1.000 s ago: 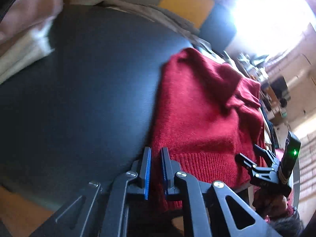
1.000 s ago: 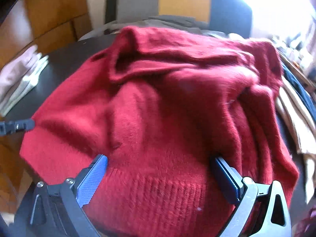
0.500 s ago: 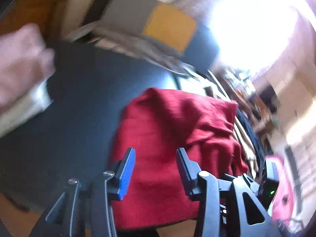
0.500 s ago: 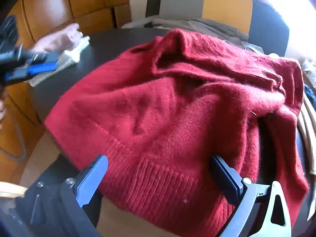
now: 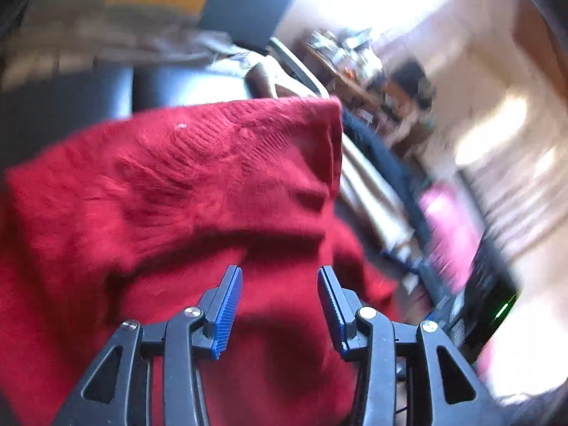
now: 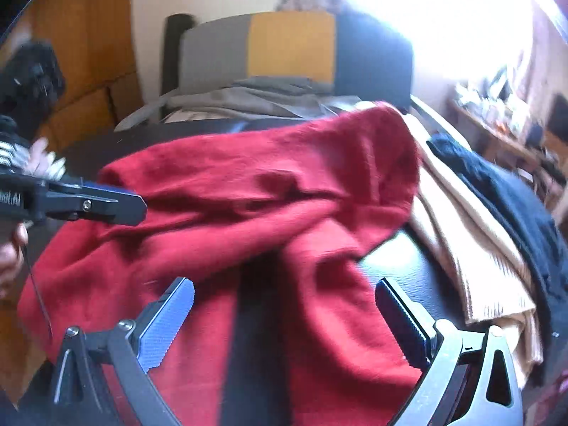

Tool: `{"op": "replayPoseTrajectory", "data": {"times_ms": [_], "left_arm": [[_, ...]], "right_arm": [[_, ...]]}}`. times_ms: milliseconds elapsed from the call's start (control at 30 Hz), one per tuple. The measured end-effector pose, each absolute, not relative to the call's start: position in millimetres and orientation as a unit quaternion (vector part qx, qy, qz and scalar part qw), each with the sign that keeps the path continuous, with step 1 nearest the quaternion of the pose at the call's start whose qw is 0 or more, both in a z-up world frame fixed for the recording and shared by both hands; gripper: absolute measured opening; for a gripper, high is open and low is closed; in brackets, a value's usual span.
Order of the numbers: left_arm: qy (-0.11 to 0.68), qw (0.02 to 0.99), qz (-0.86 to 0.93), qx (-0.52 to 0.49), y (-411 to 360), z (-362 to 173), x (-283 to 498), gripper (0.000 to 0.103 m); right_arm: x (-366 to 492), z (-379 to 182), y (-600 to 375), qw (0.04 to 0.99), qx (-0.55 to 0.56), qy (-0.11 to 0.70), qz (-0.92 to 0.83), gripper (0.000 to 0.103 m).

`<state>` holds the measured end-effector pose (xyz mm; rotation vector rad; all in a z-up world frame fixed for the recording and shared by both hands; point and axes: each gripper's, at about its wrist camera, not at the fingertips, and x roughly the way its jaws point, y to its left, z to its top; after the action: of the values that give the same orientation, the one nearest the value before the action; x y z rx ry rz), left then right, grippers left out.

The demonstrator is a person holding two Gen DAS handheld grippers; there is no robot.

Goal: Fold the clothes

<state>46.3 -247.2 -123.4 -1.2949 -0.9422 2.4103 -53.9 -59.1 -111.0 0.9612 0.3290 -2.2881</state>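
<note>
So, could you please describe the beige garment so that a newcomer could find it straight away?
Start at the dark table, where the red sweater lies rumpled. Just right of the sweater, the beige garment lies between it and a dark navy one. It is the only pale, sand-coloured piece there.

The sweater [image 6: 248,220] lies bunched on the table [image 6: 401,269] directly before my two grippers. To its right lies a pile of clothes [image 6: 472,234]. Behind the table stands a chair [image 6: 294,49] with garments [image 6: 248,99] on it.

red sweater [image 5: 198,191] cropped below, blurred room [image 5: 408,81] (motion smear)
</note>
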Motion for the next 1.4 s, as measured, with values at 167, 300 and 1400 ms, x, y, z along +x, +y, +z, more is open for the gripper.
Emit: {"op": "replayPoseTrajectory", "data": {"times_ms": [167, 300, 1400], "left_arm": [[-0.432, 0.132, 0.780, -0.433, -254.3, -154.5, 15.9, 0.060], [-0.461, 0.117, 0.775, -0.417, -251.3, -165.1, 10.6, 0.042], [-0.571, 0.076, 0.724, -0.380, -230.9, -175.7, 12.0, 0.006]], "right_arm": [[-82.2, -139.5, -46.8, 0.304, 0.406, 0.081, -0.858, 0.103], [-91.5, -150.3, -40.4, 0.318, 0.419, 0.040, -0.850, 0.103], [-86.8, -153.2, -32.3, 0.333, 0.390, -0.011, -0.858, 0.103]]}}
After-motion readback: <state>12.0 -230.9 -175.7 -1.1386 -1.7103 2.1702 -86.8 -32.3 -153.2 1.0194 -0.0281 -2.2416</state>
